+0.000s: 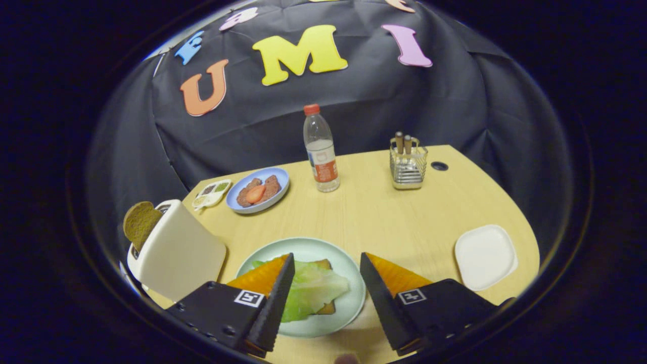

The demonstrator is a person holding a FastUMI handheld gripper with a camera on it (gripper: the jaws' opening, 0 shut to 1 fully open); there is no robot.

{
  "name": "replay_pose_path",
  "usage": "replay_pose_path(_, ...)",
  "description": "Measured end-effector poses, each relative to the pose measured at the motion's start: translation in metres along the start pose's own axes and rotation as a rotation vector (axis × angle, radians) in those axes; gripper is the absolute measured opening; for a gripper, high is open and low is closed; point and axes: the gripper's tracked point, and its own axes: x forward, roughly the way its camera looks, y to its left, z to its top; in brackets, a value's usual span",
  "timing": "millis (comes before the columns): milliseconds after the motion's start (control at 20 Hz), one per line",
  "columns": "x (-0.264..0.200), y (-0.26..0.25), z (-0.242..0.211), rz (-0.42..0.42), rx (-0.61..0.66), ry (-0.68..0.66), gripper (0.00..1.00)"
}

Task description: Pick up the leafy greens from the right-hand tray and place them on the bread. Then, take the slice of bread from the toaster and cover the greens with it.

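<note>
The claw [326, 263] was held apart and empty above the plate [349, 298], where greens [313, 290] were laid on bread [323, 264].

I see the greens [311, 290] lying flat on the bread [323, 265] in the green plate [349, 275]; a dark slice [140, 222] stands in the toaster [177, 250], apparently tilted; the tray [485, 257] sits bare.

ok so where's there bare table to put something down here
The widest bare patch is mid-table, bordered by the bottle, utensil holder, white tray and green plate. It is crowded near the toaster and blue plate. The open gripper hovers over the greens.
</note>
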Motion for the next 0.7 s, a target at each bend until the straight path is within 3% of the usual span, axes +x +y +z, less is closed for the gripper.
replay_pose_path(50,-0.011,-0.003,0.009,-0.009,-0.002,-0.026,0.88)
replay_pose_path(150,-0.03,-0.01,0.026,-0.039,-0.018,-0.077,0.95)
replay_pose_path(450,-0.11,-0.015,0.078,-0.12,-0.114,-0.23,0.96)
replay_pose_path(700,-0.157,0.042,0.102,-0.148,-0.137,-0.311,0.96)
